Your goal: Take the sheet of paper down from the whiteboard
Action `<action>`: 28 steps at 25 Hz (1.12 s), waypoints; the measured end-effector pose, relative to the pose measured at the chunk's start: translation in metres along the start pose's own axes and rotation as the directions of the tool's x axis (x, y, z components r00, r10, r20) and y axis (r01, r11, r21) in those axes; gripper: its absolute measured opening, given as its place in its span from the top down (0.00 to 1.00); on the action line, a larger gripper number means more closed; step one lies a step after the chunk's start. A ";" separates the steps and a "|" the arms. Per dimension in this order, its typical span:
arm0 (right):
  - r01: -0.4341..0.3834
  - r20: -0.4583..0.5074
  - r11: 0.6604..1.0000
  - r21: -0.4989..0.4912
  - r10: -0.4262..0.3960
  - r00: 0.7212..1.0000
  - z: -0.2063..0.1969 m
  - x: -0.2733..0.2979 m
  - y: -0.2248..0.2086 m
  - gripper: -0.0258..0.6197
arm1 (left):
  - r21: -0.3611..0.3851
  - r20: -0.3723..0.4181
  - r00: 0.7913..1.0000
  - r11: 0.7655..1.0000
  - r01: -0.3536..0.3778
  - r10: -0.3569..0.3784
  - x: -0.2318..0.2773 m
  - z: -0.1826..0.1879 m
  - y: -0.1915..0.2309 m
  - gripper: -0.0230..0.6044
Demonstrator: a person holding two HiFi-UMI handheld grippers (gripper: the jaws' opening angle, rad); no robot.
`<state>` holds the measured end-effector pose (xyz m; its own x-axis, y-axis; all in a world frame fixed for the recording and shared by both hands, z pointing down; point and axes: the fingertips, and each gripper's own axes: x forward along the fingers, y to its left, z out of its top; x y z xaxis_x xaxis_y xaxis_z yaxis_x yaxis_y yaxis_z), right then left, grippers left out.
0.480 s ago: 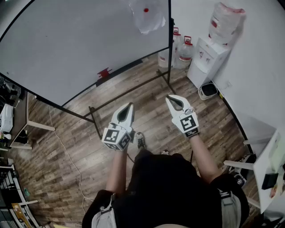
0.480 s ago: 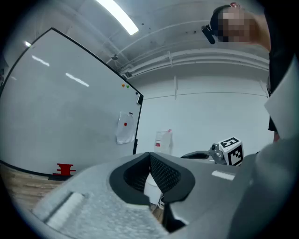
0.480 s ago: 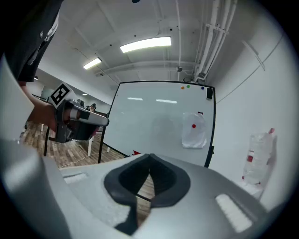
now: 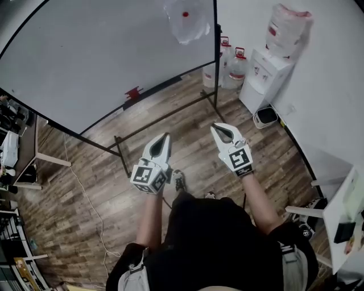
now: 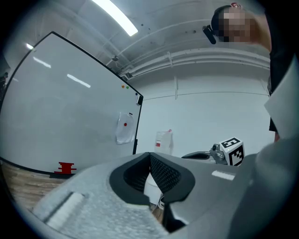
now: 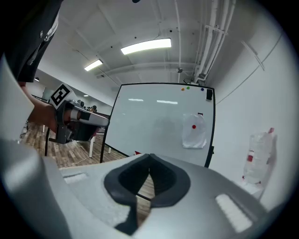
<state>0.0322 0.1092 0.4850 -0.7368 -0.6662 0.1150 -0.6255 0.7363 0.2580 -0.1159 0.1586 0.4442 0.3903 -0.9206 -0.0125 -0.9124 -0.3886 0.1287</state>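
Sheet of paper: hangs flat against the whiteboard, close to its right edge; pale and a little wrinkled; well apart from both claws.
Red magnet: sits on the sheet's upper middle, pressed against the board.
Left claw: closed, tips touching, nothing between them; held out level in front of the body, well short of the board; aims just past the board's right edge, with the sheet up and to the left of the tips in the left gripper view.
Right claw: closed, tips together, empty; beside the left claw but apart from it; faces the board, with the sheet up and to the right of the tips in the right gripper view.
Small red object: rests on the ledge along the board's bottom edge, well left of the sheet.
Board stand: dark metal legs and crossbar, planted on the wood floor.
Water dispenser: white, against the wall to the right of the board, topped with a large bottle.
Spare bottles: red-capped, on the floor between the dispenser and the board's right edge.
Person: dark clothing, stands facing the board, both arms stretched forward.
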 end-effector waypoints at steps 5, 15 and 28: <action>0.050 0.020 0.999 0.005 -0.050 0.999 0.003 -0.006 -0.007 0.95 | -0.009 -0.009 1.000 1.000 0.012 -0.012 0.003 -0.003 -0.002 0.95; 0.090 -0.017 0.996 0.006 -0.090 0.996 -0.010 0.007 -0.020 0.95 | -0.045 -0.029 0.999 0.998 0.038 -0.039 0.026 -0.008 0.011 0.95; 0.176 -0.068 0.984 0.022 -0.175 0.982 -0.013 0.057 -0.050 0.95 | -0.066 -0.032 0.990 0.989 0.134 -0.136 0.086 0.001 0.057 0.95</action>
<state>0.0247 0.0333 0.4911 -0.5972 -0.7910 0.1328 -0.7512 0.6096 0.2532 -0.1347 0.0574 0.4500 0.5147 -0.8574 0.0013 -0.8417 -0.5050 0.1909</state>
